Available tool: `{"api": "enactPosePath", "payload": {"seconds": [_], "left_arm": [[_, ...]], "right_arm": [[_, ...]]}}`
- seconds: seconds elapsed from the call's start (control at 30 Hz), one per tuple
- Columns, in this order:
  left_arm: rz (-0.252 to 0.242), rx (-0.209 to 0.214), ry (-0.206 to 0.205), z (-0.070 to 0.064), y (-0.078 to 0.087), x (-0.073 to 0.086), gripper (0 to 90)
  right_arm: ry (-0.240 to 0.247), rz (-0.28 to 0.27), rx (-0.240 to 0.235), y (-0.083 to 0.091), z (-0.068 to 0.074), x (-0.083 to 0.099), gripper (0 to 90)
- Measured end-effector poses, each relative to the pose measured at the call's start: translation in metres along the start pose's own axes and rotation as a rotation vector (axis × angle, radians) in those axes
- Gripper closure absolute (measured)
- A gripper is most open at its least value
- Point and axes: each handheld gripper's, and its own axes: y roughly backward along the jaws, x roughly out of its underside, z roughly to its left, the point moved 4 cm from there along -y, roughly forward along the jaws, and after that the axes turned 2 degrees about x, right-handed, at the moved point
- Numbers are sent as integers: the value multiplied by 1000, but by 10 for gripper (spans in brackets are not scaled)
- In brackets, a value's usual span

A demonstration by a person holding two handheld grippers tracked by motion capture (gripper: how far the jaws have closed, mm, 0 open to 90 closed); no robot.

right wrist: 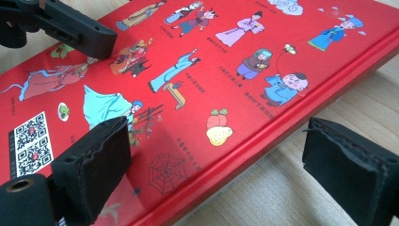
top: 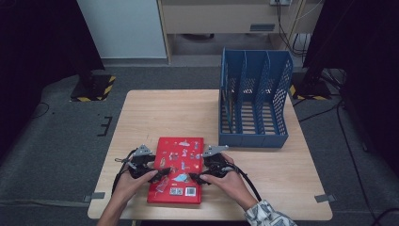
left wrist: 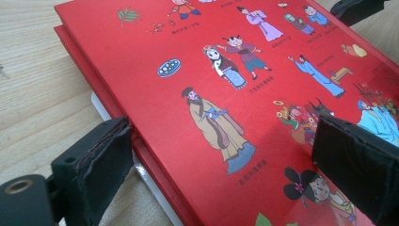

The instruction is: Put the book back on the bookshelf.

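Both grippers, left and right, straddle the book's edges, jaws spread; uneven closing could skew it.

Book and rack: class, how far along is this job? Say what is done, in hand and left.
Done: nothing is filed; the blue rack stands empty at the table's far right. In hand: the red book lies flat near the front edge, the left tool and right tool open, each straddling one of its long edges. Left: probably gripping, lifting and slotting it into the rack.
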Motion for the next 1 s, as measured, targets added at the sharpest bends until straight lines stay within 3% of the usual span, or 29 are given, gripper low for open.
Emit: {"api": "enactPosePath", "payload": {"seconds": [0.77, 1.0], "left_arm": [[5, 1, -9, 1, -2, -1, 40], [4, 2, -13, 1, -3, -2, 19]], "right_arm": [[-86, 3, -86, -15, -11, -1, 30], [-97, 1, -84, -17, -12, -2, 19]]}}
